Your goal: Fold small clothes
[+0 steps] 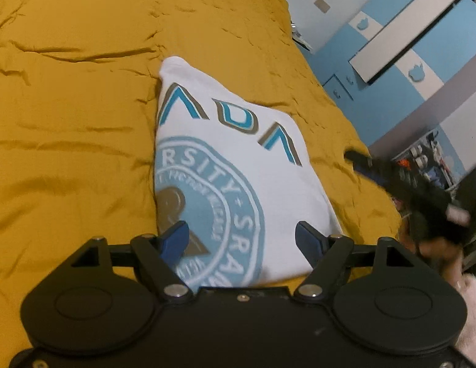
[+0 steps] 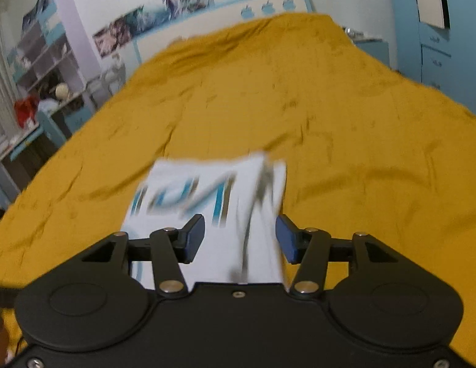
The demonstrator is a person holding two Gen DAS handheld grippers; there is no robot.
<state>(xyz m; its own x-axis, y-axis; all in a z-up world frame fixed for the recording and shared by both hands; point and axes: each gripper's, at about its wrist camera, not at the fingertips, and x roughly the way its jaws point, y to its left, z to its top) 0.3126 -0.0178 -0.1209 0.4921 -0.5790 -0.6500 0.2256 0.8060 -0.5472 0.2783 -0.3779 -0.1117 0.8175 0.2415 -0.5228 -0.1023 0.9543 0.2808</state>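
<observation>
A white T-shirt (image 1: 232, 165) lay folded into a compact shape on a bed covered by a mustard-yellow bedspread (image 1: 78, 98), its printed side up: blue and brown block letters ran across the far part and a pale blue round seal with lettering filled the near part. The left gripper (image 1: 241, 240) hovered over the near edge of the shirt with its jaws spread wide and nothing between them; its blue pads (image 1: 176, 240) framed the lower part of the seal, the left pad over the print and the right pad close to the shirt's right edge. Whether the pads touched the cloth could not be told. In the left wrist view the right gripper (image 1: 400, 181) appeared as a dark, motion-blurred shape off the right side of the bed, apart from the shirt. The right wrist view was blurred by movement, yet it showed the right gripper's jaws likewise parted and empty, with the folded shirt (image 2: 207, 202) lying on the bedspread (image 2: 330, 107) ahead of and beneath them and its right edge running between the two pads. Blue and white cabinets (image 1: 400, 40) stood beyond the bed on the right, and shelves (image 2: 47, 70) with posters on the wall stood to its left.
</observation>
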